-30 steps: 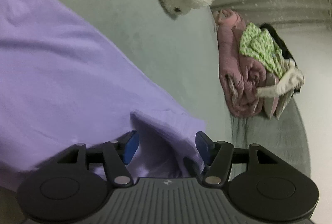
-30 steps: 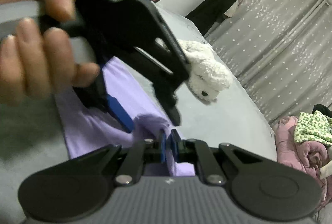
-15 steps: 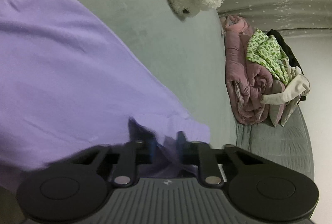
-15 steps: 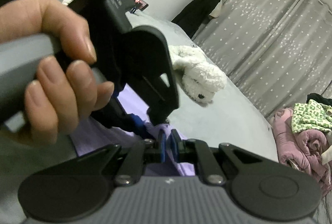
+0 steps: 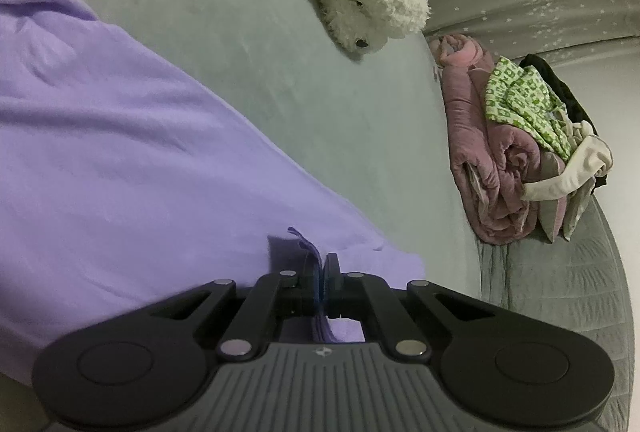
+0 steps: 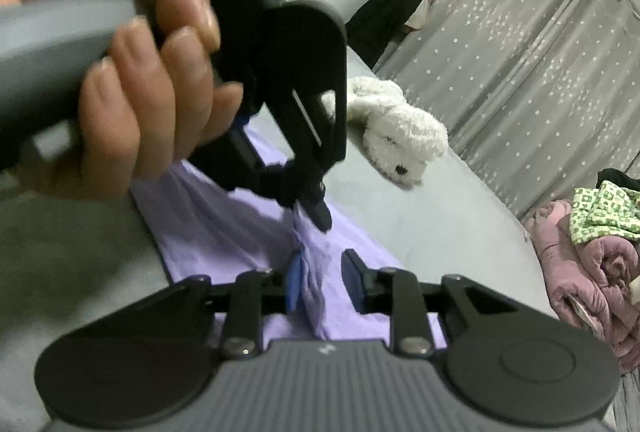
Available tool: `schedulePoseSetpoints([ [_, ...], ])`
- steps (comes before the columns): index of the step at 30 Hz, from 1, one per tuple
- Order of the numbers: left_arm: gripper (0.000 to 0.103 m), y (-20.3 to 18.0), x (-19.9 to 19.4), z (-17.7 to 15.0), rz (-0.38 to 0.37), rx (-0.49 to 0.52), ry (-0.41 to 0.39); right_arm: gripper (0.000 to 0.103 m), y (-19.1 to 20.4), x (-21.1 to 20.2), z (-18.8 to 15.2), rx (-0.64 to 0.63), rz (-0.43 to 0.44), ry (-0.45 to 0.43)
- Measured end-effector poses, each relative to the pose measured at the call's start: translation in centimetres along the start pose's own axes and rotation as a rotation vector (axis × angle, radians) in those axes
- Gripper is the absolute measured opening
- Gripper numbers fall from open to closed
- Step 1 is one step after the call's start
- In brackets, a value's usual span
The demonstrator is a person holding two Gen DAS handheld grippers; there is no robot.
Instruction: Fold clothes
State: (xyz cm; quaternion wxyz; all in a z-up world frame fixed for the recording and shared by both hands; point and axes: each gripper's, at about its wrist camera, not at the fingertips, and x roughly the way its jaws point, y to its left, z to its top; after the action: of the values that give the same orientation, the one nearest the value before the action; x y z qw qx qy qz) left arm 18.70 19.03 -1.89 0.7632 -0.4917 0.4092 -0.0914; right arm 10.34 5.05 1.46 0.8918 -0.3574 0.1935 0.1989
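Note:
A lilac garment (image 5: 120,160) lies spread on the grey bed. My left gripper (image 5: 322,272) is shut on a pinched edge of it near its corner. In the right wrist view the same garment (image 6: 224,224) lies on the bed, and the left gripper (image 6: 316,210) with the hand holding it shows just ahead, clamped on the raised fold. My right gripper (image 6: 326,286) is open, its blue pads on either side of that hanging fold, close behind the left gripper.
A white plush dog (image 5: 360,4) lies on the bed beyond the garment, also in the right wrist view (image 6: 400,140). A pile of pink, green-patterned and white clothes (image 5: 516,152) sits at the bed's right edge. Grey starred curtains (image 6: 520,52) hang behind.
My left gripper has closed on the garment's edge. My right gripper, shut on the fabric before, has opened around the fold.

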Motion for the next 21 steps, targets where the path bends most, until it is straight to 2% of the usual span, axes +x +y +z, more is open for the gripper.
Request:
schedulePoseSetpoints([
  [2,0.000,-0.1,0.1,0.0,0.006,0.003,0.001,0.030,0.0,0.5,-0.4,-0.009,0.002,0.009],
  [4,0.000,-0.3,0.1,0.0,0.009,0.007,-0.001,0.031,0.2,0.8,-0.7,-0.015,0.005,0.014],
  [6,0.000,-0.5,0.1,0.1,0.016,0.017,-0.005,0.024,0.2,0.9,-0.8,-0.005,0.030,0.013],
  [7,0.000,-0.6,0.1,0.1,0.019,0.020,-0.007,0.012,0.2,0.9,-0.9,-0.001,0.043,0.012],
  [8,0.000,-0.7,0.1,0.2,0.021,0.023,-0.009,0.007,0.2,0.9,-0.8,0.002,0.049,0.009],
  [11,0.000,-0.7,0.2,0.4,0.033,0.036,-0.016,0.007,0.6,0.7,-0.7,-0.010,0.019,-0.014],
  [17,0.000,-1.4,-0.7,0.7,0.043,0.104,-0.049,0.007,0.5,-0.2,0.6,0.045,-0.007,-0.042],
  [21,0.000,-2.0,-1.8,1.3,0.052,0.167,-0.085,0.007,0.0,-0.6,2.3,0.153,-0.003,-0.057],
])
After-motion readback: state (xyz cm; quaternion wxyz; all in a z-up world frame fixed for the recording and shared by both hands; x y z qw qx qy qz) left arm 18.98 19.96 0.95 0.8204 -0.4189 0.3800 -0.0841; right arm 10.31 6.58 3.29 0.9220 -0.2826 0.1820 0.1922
